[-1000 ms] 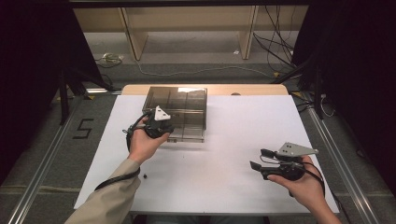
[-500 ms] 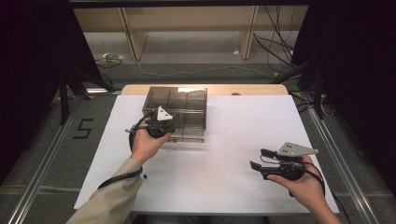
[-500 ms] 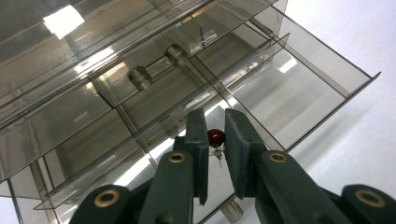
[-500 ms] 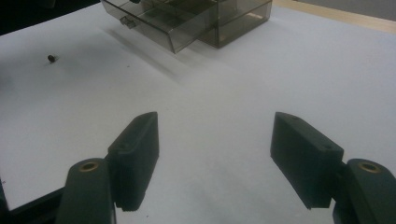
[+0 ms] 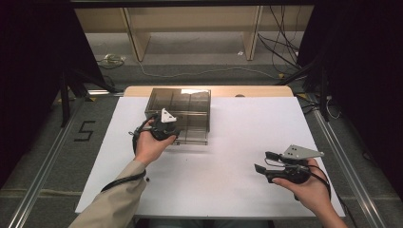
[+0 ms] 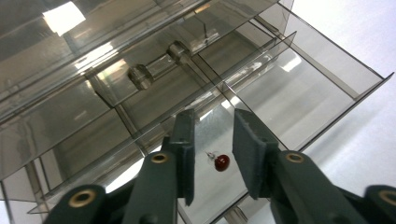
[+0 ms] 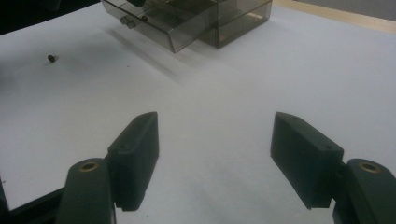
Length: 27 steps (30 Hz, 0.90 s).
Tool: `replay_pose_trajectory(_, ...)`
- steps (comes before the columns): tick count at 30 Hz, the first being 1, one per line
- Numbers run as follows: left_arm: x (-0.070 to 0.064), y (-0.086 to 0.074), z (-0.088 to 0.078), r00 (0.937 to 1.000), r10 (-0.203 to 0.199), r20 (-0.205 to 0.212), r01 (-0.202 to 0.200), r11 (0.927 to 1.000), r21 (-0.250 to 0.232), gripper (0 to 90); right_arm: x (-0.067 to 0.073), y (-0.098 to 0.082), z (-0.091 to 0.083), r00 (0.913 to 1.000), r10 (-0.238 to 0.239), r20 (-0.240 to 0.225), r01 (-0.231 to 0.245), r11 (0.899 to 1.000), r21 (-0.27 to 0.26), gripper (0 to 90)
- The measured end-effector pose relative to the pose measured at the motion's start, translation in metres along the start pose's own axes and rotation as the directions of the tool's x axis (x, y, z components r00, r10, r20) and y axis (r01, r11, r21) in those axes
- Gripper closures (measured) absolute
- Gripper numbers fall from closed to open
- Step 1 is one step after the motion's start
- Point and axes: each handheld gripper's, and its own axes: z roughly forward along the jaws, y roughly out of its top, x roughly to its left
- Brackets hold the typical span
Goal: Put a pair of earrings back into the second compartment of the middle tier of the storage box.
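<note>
Your left gripper hangs over the open drawer, jaws slightly apart above a small red bead. Your right gripper sits wide open over the white table, empty.

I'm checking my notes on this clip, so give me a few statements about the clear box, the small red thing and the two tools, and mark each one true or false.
1. The smoky transparent plastic drawer box has a drawer pulled out. True.
2. A small round red bead lies in the open drawer, between the left tool's jaws in the left gripper view. True.
3. The left tool is clamped on the bead. False: its jaws stand apart on either side, not touching it.
4. The right tool holds a drawer handle. False: it is open over the bare white table surface, away from the box.
5. The box sits toward the table's far edge. True.
</note>
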Motion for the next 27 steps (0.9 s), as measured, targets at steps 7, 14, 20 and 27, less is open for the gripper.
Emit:
replay_pose_trajectory(7, 0.002, -0.001, -0.014, 0.9995, -0.026, -0.019, 0.025, 0.9996, -0.015, 53.2, 0.000, 0.000, -0.001, 1.0000, 0.000, 0.002, 0.000, 1.000, -0.001, 33.1)
replay_pose_trajectory(14, 0.004, -0.007, -0.035, 0.9989, -0.038, -0.027, 0.038, 0.9993, -0.004, 41.1, 0.000, 0.000, -0.001, 1.0000, -0.001, 0.003, 0.001, 1.000, -0.001, 33.0)
replay_pose_trajectory(20, -0.002, -0.015, -0.050, 0.9986, -0.052, -0.006, 0.052, 0.9987, 0.001, 35.0, 0.000, 0.001, -0.001, 1.0000, -0.002, 0.004, 0.002, 1.000, -0.003, 33.0)
replay_pose_trajectory(27, -0.007, -0.035, -0.061, 0.9990, -0.043, -0.012, 0.044, 0.9982, 0.042, 35.4, 0.000, 0.001, -0.002, 1.0000, -0.002, 0.005, 0.002, 1.000, -0.003, 33.0)
